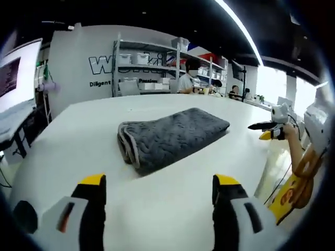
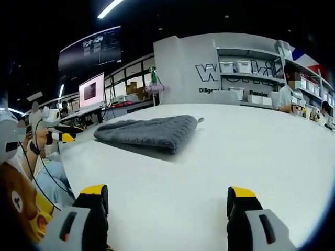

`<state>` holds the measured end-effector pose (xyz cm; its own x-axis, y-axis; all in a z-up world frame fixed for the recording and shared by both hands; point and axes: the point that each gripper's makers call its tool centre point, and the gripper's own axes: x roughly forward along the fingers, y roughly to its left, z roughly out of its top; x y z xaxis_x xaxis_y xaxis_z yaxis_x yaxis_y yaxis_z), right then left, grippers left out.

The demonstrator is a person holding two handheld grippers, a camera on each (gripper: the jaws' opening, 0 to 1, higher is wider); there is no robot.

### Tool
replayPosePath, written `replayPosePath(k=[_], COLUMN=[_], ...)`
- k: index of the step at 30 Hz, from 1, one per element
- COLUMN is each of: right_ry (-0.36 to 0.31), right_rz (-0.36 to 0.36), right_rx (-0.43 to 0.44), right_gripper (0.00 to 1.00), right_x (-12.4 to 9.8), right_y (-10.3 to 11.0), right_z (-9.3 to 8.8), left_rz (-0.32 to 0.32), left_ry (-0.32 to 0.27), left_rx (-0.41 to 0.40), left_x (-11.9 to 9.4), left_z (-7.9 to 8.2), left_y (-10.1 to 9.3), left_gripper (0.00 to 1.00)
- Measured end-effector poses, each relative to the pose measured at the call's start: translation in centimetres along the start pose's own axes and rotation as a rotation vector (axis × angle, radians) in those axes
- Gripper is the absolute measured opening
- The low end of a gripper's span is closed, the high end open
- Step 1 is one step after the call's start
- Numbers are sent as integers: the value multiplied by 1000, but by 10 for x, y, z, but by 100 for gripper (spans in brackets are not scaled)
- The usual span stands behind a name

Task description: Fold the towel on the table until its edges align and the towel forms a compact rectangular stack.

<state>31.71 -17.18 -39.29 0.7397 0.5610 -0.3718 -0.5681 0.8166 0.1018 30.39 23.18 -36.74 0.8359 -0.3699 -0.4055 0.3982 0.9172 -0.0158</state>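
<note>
Folded grey towel (image 1: 170,136) lying on the white worktop (image 1: 172,204), with both grippers held clear of it.

In the left gripper view the left gripper (image 1: 158,196) stands with its jaws wide apart and empty, the towel ahead of it near the worktop's middle; the right gripper (image 1: 272,128) appears at the far right edge. In the right gripper view the right gripper (image 2: 166,204) is likewise spread and empty, the towel (image 2: 149,132) lying ahead and to the left, apart from the jaws.
</note>
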Motion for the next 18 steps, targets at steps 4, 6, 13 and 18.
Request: replayPosePath(k=[4,6,13,18], right_ry=[-2,-2,-3,-2], right_rz=[2,1,3,7], right_rx=[1,2,0,-1], right_gripper=[98,98,98,98], right_x=[0,0,0,1], right_y=[1,0,1,3], right_z=[0,0,0,0], left_rz=[-3,-5,-29,-64], left_ry=[12,23,26,12], left_rx=[-5,-1,1,6], left_x=[2,2,2,10], left_z=[-4,-6,-5,7], left_y=[-3,-4,-9,-9], left_gripper=[97,99,99,99])
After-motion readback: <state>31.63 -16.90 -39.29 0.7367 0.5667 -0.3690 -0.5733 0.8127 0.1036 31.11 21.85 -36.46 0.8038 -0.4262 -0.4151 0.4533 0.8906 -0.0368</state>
